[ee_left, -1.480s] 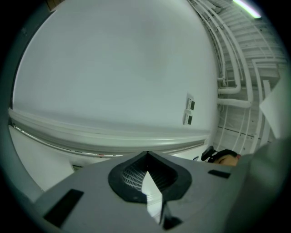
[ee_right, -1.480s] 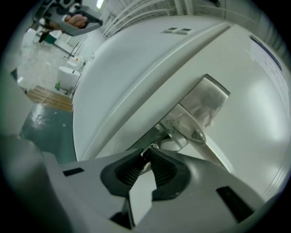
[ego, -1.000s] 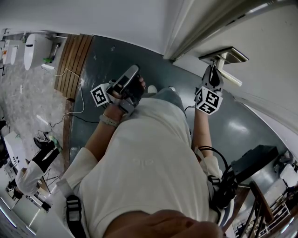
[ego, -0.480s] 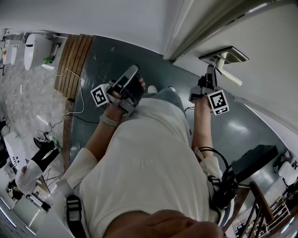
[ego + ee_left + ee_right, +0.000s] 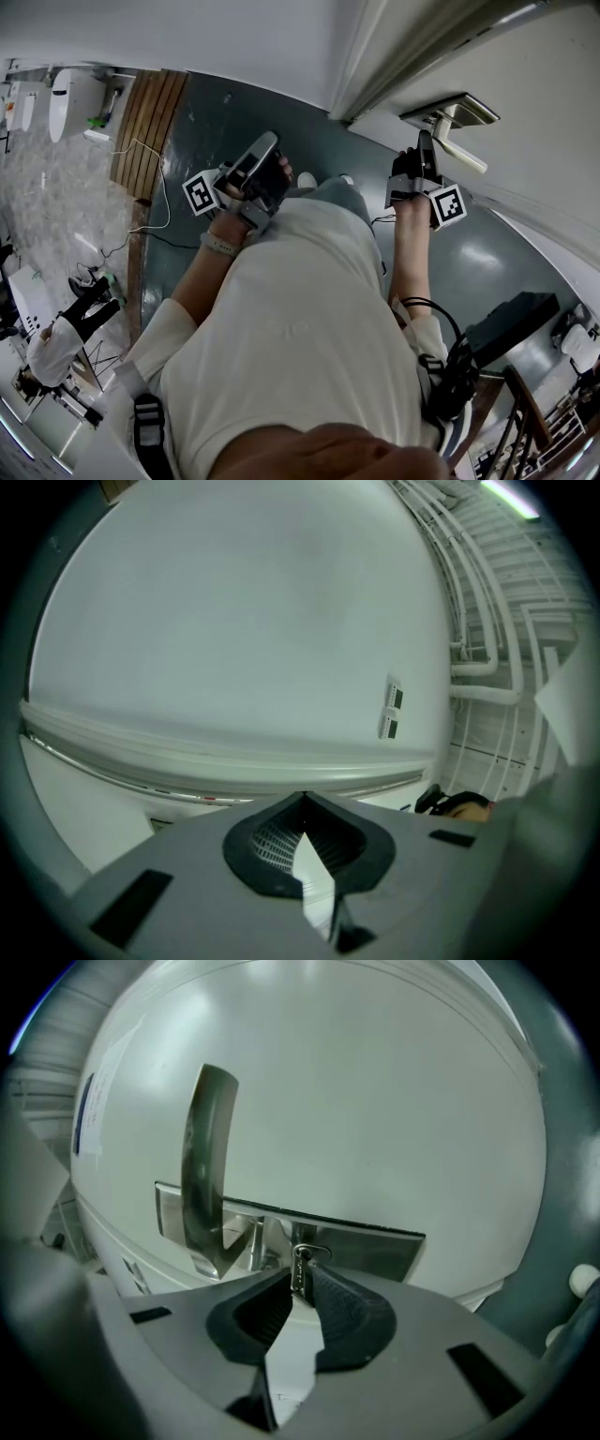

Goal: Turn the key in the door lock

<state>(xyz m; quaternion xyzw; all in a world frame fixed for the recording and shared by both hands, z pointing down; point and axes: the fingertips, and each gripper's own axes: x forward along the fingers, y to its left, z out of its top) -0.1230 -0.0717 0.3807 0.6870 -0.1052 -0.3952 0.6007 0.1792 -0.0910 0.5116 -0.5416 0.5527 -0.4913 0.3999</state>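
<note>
Noted left of centre in the head view: left forearm bent, left hand-held gripper (image 5: 255,161) held just above the chest, jaws clenched together on nothing. Right of centre: right forearm stretched up-frame, right hand-held gripper (image 5: 424,150) raised to the door (image 5: 553,122). Confirmed at lower centre of the right gripper view: jaws clamped on the key (image 5: 300,1272), seated in the lock plate (image 5: 370,1252). Beyond, upper left: door handle (image 5: 206,1157). Keyhole hidden behind the key; key head mostly covered by the pads.

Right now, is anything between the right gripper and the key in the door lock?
Nothing visible. The right gripper is shut on the key in the lock plate; the door handle sits off to the side, not between them.
</note>
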